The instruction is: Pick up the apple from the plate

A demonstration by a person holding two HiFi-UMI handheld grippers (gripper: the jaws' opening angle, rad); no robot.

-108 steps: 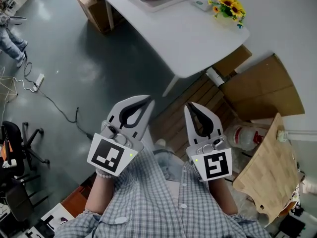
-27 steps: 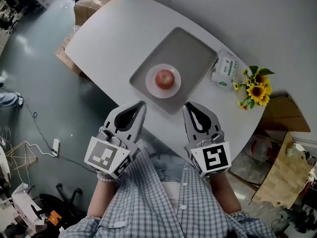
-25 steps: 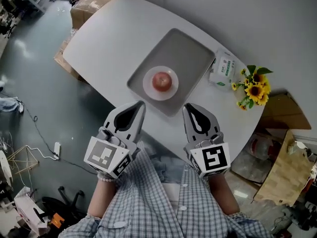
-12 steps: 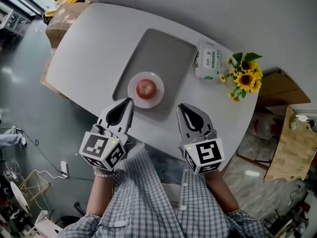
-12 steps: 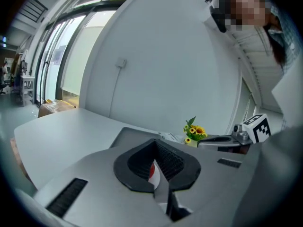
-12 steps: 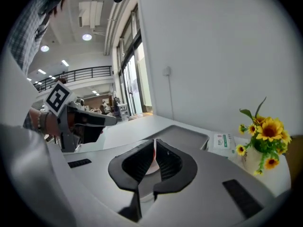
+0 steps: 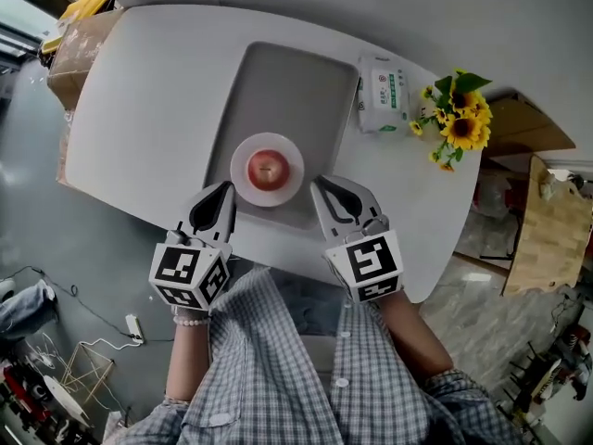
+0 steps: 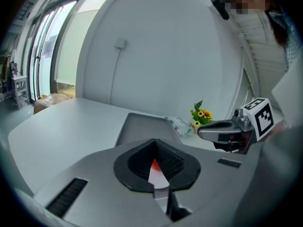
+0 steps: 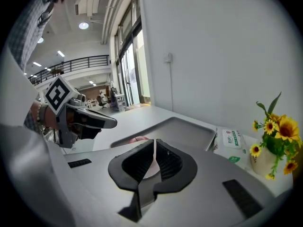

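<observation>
A red apple (image 7: 269,168) sits on a small white plate (image 7: 246,180) at the near end of a grey tray (image 7: 287,82) on the white table (image 7: 139,119). My left gripper (image 7: 225,187) is shut and empty, its tip just left of the plate. Equally shut and empty, my right gripper (image 7: 319,183) has its tip just right of the plate. In the left gripper view a sliver of the apple (image 8: 154,164) shows through the hollow behind the closed left gripper (image 8: 155,141) tips. The right gripper (image 9: 155,143) points at the tray (image 9: 189,126).
A green-and-white tissue pack (image 7: 382,93) lies right of the tray, with a small pot of sunflowers (image 7: 457,123) beyond it. Cardboard boxes (image 7: 74,49) stand on the floor left of the table. A wooden board (image 7: 547,239) leans on the right.
Both grippers have come down and forward to the table's near edge, and their tips now flank the plate. Their jaws have stayed shut.
</observation>
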